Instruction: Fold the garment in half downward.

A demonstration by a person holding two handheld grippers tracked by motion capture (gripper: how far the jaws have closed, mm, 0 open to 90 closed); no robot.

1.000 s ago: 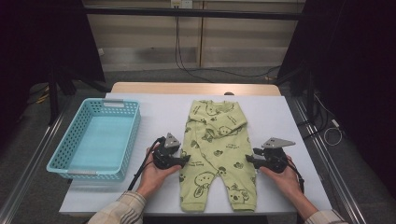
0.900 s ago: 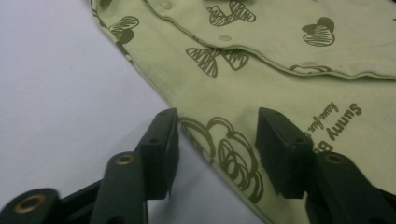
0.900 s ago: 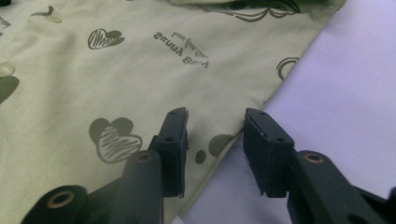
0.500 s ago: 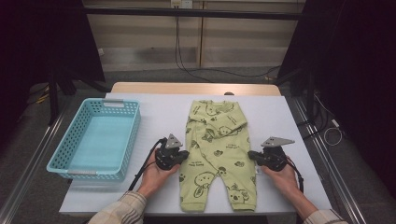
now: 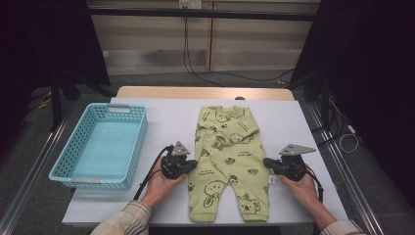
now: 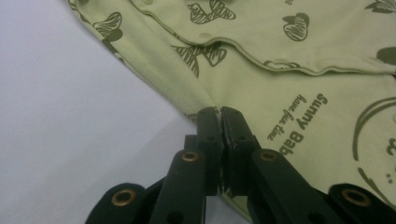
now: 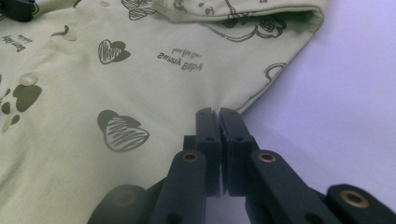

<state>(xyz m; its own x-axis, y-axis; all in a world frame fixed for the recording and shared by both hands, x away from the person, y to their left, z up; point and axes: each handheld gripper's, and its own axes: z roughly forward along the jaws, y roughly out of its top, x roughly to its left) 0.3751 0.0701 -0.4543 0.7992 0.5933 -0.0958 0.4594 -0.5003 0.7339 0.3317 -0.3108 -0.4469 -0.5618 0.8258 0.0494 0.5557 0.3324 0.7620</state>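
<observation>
A light green baby romper (image 5: 227,161) with dark printed animals lies flat on the white table (image 5: 166,117), legs toward me. My left gripper (image 5: 195,164) is at its left side edge, about at the waist. In the left gripper view the jaws (image 6: 220,112) are shut together with the romper's (image 6: 289,79) hem pinched between the tips. My right gripper (image 5: 266,161) is at the opposite side edge. Its jaws (image 7: 218,113) are likewise shut on the fabric (image 7: 116,74) right at the hem. Both sit low on the table, each held in a hand.
A turquoise plastic basket (image 5: 138,144) stands on the table's left part, nothing in it. White table surface lies between basket and romper and to the right of the romper. Cables trail from both grippers toward me. Dark floor surrounds the table.
Both grippers' jaws have closed onto the romper's side edges, where they stood apart a second ago. The hands have hardly shifted, and the romper lies where it was.
</observation>
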